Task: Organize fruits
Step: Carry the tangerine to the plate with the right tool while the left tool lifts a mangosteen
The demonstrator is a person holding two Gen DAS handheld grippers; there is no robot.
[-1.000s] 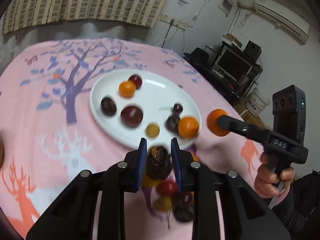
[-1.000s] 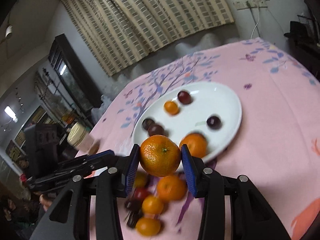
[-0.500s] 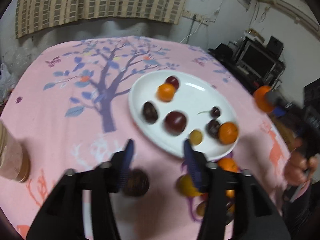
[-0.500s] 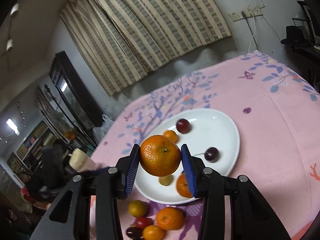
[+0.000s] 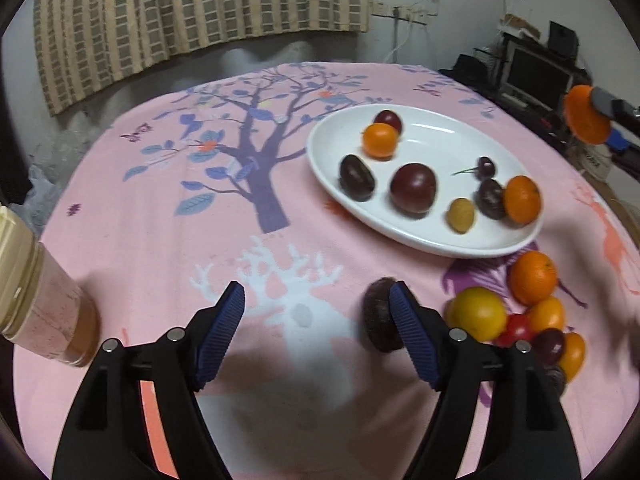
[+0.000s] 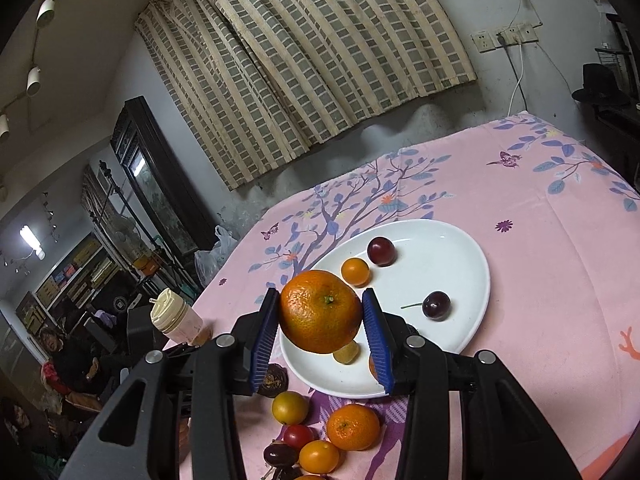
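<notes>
- A lidded jar (image 5: 38,300) with pinkish contents stands at the left edge of the surface (image 5: 168,240), which wears a pink cloth printed with a tree.
- The left tongs (image 5: 316,320) gape wide over the cloth near the front edge; their jaws have just been opening, and nothing is pressed between the pads.
- A dark wrinkled fruit (image 5: 378,316) lies on the cloth just inside the right finger of the left tongs; whether it touches that pad I cannot tell.
- The white plate (image 5: 440,136) sits toward the far right part of the surface and holds 8 fruits: 2 small oranges, several dark plums and cherries, and 1 small yellow fruit.
- A loose pile of fruit (image 5: 532,312) lies on the cloth at the plate's near right rim: oranges, a yellow one, a red one and dark ones, all touching or just beside each other.
- The right tongs (image 6: 320,318) are closed on a large orange (image 6: 320,312), both blue pads pressed against its sides, holding it in the air above the plate's near rim.
</notes>
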